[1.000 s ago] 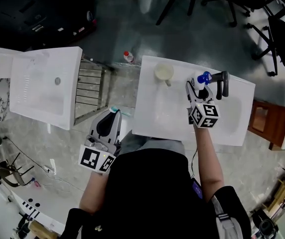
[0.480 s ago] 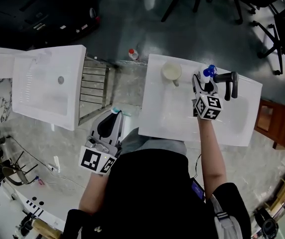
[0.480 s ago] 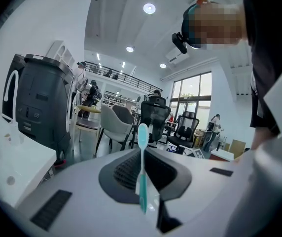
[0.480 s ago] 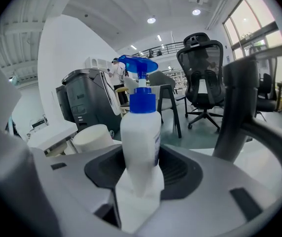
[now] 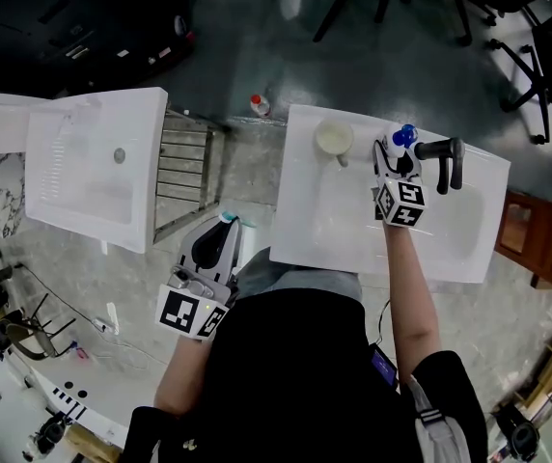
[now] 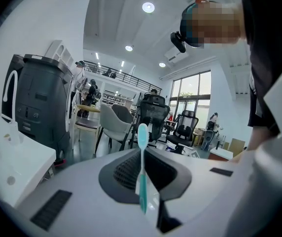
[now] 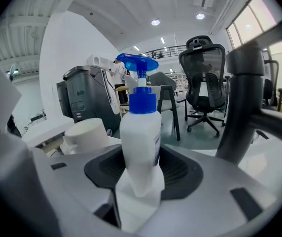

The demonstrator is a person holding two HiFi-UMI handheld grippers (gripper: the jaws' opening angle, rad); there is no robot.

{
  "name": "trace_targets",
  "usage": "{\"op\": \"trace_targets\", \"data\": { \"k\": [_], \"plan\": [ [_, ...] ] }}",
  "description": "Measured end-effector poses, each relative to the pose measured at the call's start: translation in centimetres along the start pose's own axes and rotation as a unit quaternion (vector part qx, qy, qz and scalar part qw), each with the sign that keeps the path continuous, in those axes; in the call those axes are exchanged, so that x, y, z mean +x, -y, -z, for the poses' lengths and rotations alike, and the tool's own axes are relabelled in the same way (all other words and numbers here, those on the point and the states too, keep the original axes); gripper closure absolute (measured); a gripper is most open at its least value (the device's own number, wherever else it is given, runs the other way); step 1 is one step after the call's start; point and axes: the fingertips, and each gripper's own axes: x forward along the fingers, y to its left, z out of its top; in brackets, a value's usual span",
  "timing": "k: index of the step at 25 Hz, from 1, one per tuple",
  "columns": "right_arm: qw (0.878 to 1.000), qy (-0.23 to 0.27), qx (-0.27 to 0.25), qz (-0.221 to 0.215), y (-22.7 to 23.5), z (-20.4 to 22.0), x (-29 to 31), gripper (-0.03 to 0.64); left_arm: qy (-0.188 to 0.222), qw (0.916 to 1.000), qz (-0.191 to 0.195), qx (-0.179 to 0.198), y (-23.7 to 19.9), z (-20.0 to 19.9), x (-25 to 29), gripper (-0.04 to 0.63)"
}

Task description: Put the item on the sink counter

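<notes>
A spray bottle [image 7: 140,147] is gripped upright by the right gripper [image 5: 395,159] (arm stretched over the sink counter [image 5: 315,225]). A toothbrush [image 6: 142,154] is pinched by the left gripper [image 5: 220,230], held low.

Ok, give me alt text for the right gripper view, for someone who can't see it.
The right gripper holds an upright white spray bottle with a blue trigger head between its jaws. A white mug stands behind it to the left, a black faucet rises at right.

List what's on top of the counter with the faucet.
A white cup, a black faucet and a spray bottle gripped by the right hand-held gripper. The gripper covers the bottle's base, so whether it rests on the sink counter cannot be seen.
</notes>
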Motion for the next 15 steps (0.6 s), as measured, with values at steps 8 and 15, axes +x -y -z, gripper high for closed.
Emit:
{"op": "trace_targets", "data": {
  "k": [8, 15],
  "plan": [
    [0.999, 0.002, -0.043, -0.001, -0.7, 0.34, 0.3, 0.402, -0.002, 1.0, -0.003, -0.002, 0.7, 0.4, -0.13, 0.56],
    [0.999, 0.006, -0.036, -0.008, -1.04, 0.43, 0.58, 0.376, -0.001, 1.0, -0.008, 0.001, 1.05, 0.53, -0.45, 0.56]
  ]
}}
